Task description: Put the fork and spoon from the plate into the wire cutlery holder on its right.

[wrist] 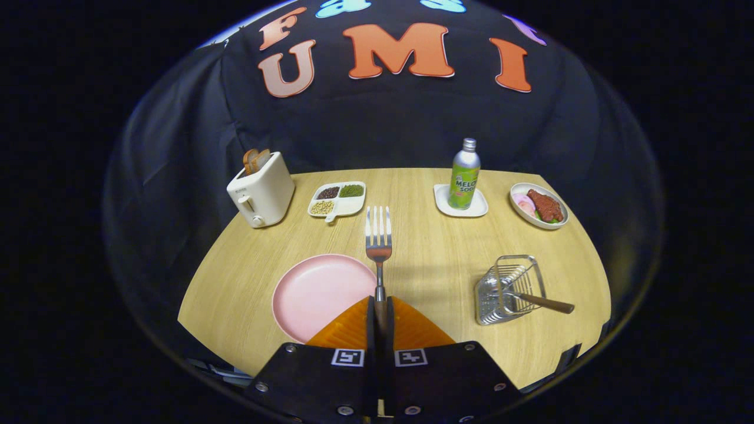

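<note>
Steel fork (379, 238) pinched at handle between gripper (380, 318) fingers, both pressing it, tines pointing ahead, lifted over wooden table (436, 247). Pink plate (318, 294) just left of fingers, bare. Wire cutlery holder (509, 288) right of plate, well apart; wooden-handled spoon (545, 303) already inside, handle leaning out rightward. Toaster (262, 191), green bottle (465, 175) beyond.
</note>
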